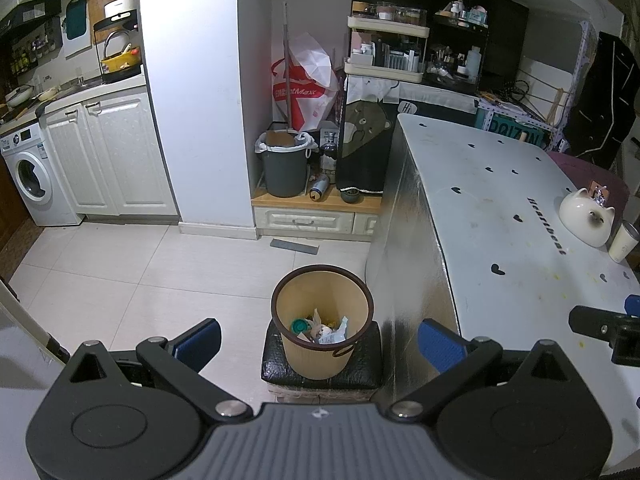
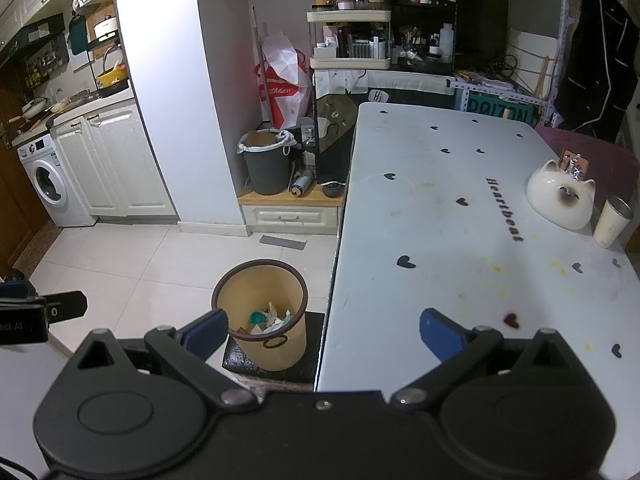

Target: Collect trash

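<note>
A tan waste bin (image 1: 320, 344) with a dark rim stands on a black stool (image 1: 276, 364) beside the white table (image 1: 500, 216). Crumpled paper, wrappers and a green lid lie in it as trash (image 1: 324, 330). My left gripper (image 1: 320, 342) hovers above the bin, open, with nothing between its blue pads (image 1: 200, 340). In the right wrist view the bin (image 2: 272, 344) and its trash (image 2: 270, 320) sit at lower left. My right gripper (image 2: 324, 332) is open and empty, straddling the table's near-left edge (image 2: 332, 280). Each gripper shows at the edge of the other's view.
On the table's far right stand a white cat-shaped ceramic piece (image 2: 560, 200) and a pale cup (image 2: 610, 222). A grey dustbin (image 1: 284, 164), a can and a red-white bag (image 1: 306, 84) fill the alcove behind. Kitchen cabinets and a washing machine (image 1: 30, 178) line the left wall. Tiled floor lies between.
</note>
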Motion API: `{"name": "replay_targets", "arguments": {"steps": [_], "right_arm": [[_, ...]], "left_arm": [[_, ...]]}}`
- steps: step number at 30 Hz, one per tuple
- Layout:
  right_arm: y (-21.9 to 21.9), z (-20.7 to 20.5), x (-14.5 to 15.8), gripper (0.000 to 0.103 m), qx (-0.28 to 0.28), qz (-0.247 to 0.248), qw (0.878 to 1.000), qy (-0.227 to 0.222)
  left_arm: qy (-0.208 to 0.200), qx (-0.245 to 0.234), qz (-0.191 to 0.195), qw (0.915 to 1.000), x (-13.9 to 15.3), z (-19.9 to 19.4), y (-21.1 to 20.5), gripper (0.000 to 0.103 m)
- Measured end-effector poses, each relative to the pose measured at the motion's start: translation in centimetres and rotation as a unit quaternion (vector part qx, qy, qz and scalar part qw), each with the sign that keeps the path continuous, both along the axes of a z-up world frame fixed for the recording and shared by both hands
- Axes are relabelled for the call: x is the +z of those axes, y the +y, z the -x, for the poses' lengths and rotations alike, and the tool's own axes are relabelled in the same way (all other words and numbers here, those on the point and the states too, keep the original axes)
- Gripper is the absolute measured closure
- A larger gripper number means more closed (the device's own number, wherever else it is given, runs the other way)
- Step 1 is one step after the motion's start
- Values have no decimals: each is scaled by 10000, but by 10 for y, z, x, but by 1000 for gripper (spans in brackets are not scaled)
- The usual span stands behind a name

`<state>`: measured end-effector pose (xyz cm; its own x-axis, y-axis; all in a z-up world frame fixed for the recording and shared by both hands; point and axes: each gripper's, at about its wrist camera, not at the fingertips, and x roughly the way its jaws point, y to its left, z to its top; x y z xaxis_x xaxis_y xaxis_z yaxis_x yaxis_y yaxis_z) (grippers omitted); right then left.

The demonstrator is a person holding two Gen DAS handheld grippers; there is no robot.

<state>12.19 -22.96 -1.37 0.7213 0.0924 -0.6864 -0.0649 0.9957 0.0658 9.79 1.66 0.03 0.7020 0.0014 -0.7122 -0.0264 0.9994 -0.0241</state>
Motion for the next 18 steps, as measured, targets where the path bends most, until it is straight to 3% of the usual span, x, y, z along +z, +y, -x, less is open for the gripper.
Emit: {"name": "replay_targets", "arguments": {"steps": [18], "right_arm": [[-3,-5,0,0,53,2,10000,-7]], "left_arm": [[2,24,4,10000,0,-5,3,0]]}}
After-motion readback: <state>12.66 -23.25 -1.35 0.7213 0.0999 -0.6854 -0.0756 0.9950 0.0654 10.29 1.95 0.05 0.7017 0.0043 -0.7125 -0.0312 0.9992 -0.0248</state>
